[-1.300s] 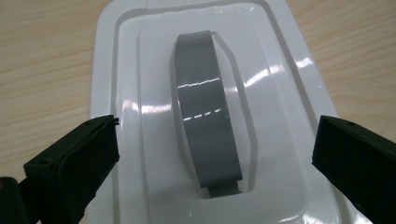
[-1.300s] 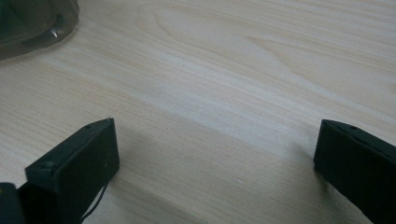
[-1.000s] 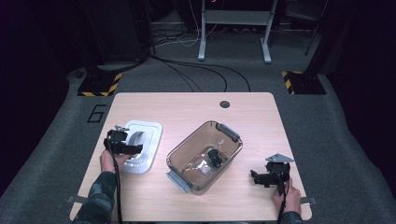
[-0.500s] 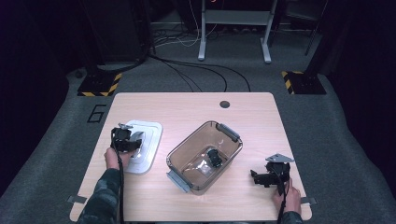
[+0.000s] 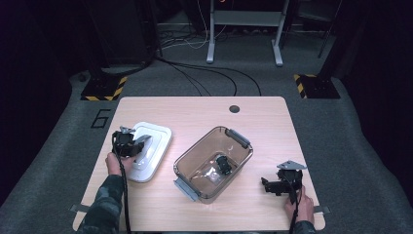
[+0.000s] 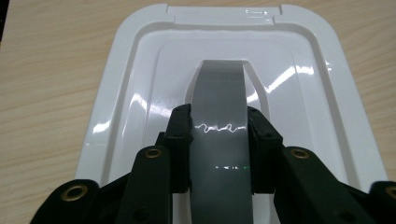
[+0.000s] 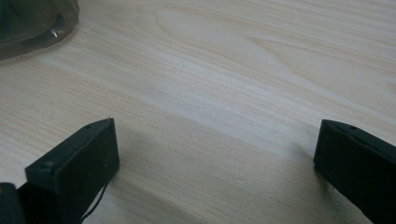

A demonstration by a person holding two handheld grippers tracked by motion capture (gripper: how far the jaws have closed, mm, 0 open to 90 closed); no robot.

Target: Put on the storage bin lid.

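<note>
The left tongs (image 6: pixel 219 123) have just been closing and now clamp the grey handle (image 6: pixel 219 93) that arches up from the middle of the white lid (image 6: pixel 126 93), one black pad pressed to each side of the strip. In the high view the left tongs (image 5: pixel 130 145) sit over this lid (image 5: pixel 158 134), which lies flat on the left part of the wooden surface (image 5: pixel 204 112), well apart from the surface's near edge and just beside the clear brown box (image 5: pixel 195 156). The box stands open near the middle of the surface, turned at an angle, with a small black thing (image 5: pixel 224 164) and a clear bag (image 5: pixel 213 175) inside it. The right tongs (image 5: pixel 272 185) rest low near the right front corner of the surface, near the box but not touching it. In the right gripper view these tongs (image 7: pixel 215 154) stand wide apart with nothing but bare wood (image 7: pixel 233 70) between them, and a corner of the box (image 7: pixel 37 23) shows at the upper left
</note>
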